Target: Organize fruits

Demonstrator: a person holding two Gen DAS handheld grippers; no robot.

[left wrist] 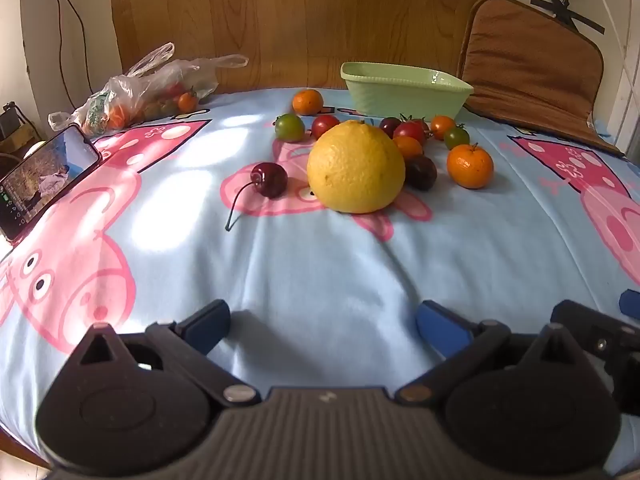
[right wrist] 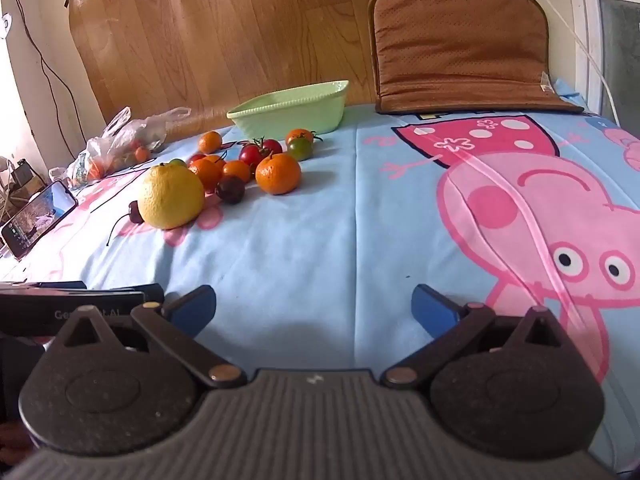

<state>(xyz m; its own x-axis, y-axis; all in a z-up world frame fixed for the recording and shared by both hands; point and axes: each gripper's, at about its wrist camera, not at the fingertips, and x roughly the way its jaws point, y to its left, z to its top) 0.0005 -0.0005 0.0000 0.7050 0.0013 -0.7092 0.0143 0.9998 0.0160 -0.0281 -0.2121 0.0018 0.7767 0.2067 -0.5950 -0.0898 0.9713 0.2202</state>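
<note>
Both the left gripper (left wrist: 322,322) and right gripper (right wrist: 314,306) hover spread and empty, fruits clustered far ahead before the green dish (left wrist: 404,90), so start with the near lemon (left wrist: 355,167), squeezing squarely across its middle.

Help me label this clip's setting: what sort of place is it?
Most likely a home room, with the work surface covered by a cartoon pig sheet. A plastic grocery bag, a propped phone and a brown seat cushion against the wall suggest a household, not a lab.

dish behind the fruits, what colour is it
Pale green dish, clearest in the left wrist view.
</note>
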